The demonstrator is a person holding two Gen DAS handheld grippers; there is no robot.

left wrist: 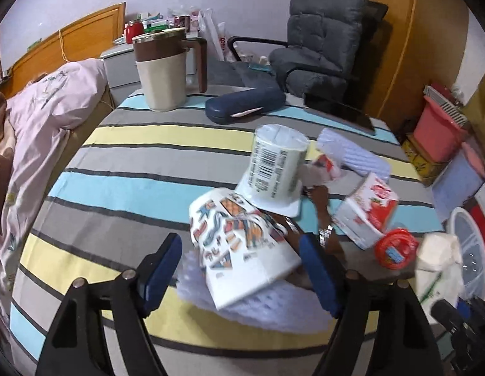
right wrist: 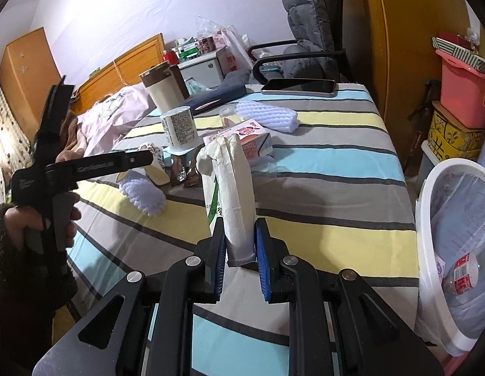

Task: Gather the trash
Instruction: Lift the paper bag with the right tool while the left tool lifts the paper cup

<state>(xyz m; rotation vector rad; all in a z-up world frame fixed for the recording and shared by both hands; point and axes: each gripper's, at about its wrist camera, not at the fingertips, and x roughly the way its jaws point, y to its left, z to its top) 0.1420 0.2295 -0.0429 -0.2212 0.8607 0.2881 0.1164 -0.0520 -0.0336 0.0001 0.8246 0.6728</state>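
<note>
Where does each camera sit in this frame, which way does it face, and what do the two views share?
Left wrist: sits on the left claw, looks across the striped table at the printed paper cup between its open fingers; only its own fingers show.
Right wrist: sits on the right claw, shut on a white crumpled carton, faces the table's far end; the left claw and the hand gripping it show.
Shared: yogurt tub, beige jug, grey chair, white bin.

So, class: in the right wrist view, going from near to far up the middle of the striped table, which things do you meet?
Crumpled paper carton held in the right hand-held gripper → red-and-white drink carton → white foam fruit net → phone.
</note>
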